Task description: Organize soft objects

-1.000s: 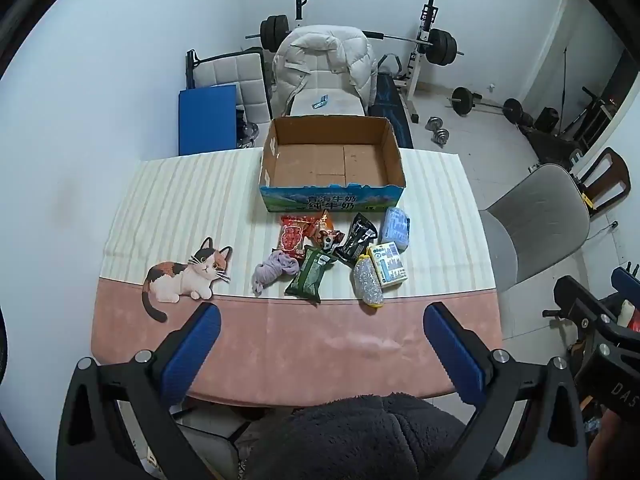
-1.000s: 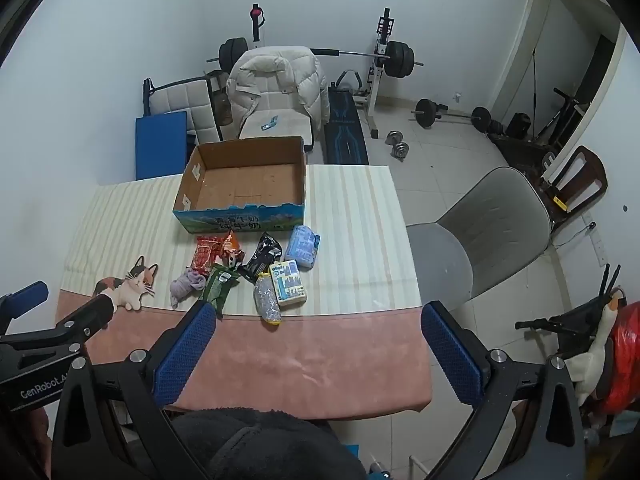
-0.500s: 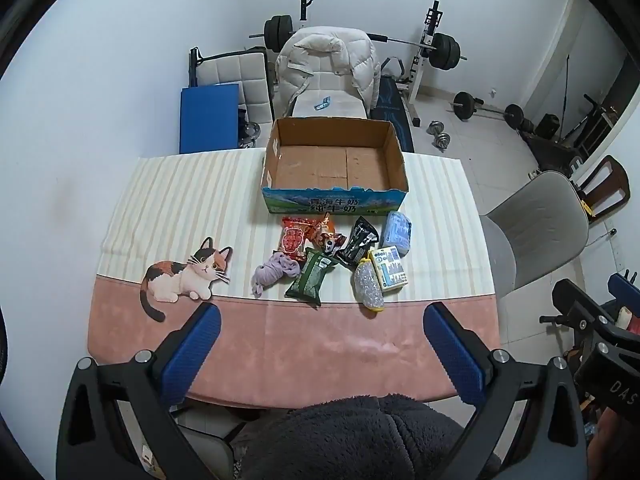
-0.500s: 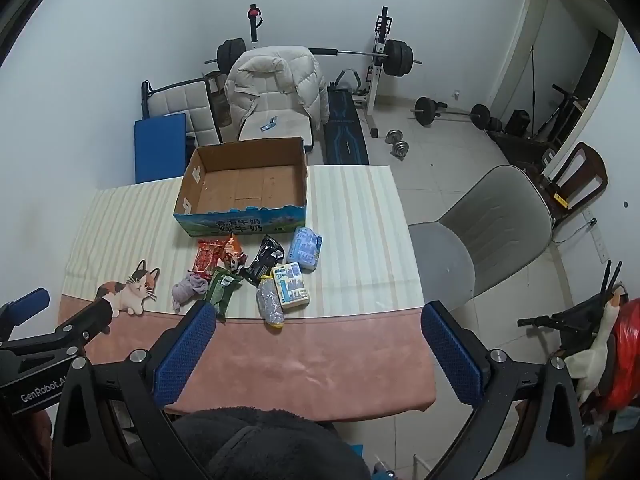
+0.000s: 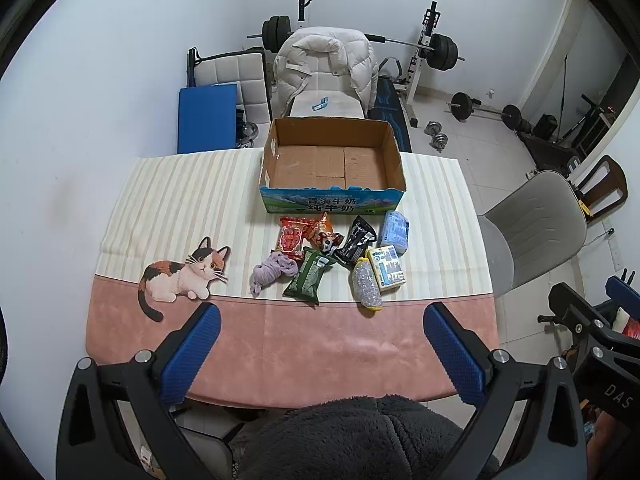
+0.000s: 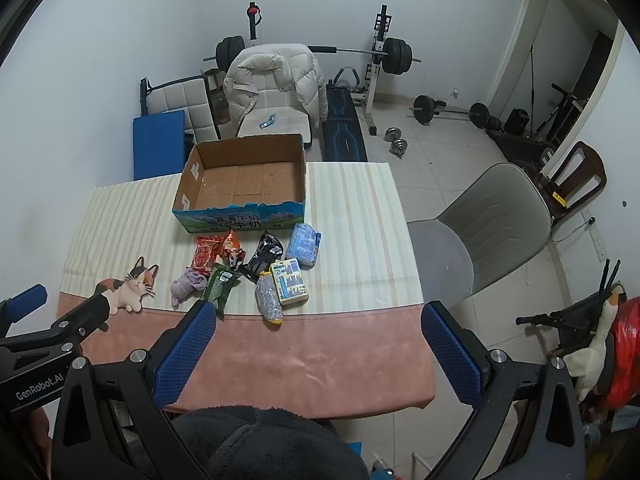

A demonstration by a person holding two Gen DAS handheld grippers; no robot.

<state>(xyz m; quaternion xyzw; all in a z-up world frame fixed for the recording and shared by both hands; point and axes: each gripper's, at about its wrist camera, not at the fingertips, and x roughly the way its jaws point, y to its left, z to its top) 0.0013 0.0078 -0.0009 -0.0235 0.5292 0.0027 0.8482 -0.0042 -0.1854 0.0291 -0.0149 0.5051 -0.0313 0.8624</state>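
An open empty cardboard box (image 5: 332, 160) (image 6: 244, 184) stands at the table's far side. In front of it lies a cluster of soft items: a purple cloth (image 5: 272, 270) (image 6: 186, 284), a green pack (image 5: 310, 276) (image 6: 219, 286), a red snack bag (image 5: 292, 236), a black pouch (image 5: 356, 240), a blue tissue pack (image 5: 394, 230) (image 6: 305, 243), a yellow-blue pack (image 5: 386, 268) and a silvery sponge (image 5: 366, 286) (image 6: 270, 302). My left gripper (image 5: 320, 320) is open and empty, high above the table's near edge. My right gripper (image 6: 318, 320) is open and empty, to its right.
The table (image 5: 280, 344) has a striped and pink cloth with a printed cat (image 5: 180, 274). A grey chair (image 6: 480, 232) stands at the table's right. A jacket-draped chair (image 5: 328, 76), a blue mat and weight equipment are behind the table.
Both grippers have risen and drawn back slightly, so the table looks a bit smaller. Nothing on the table has moved.
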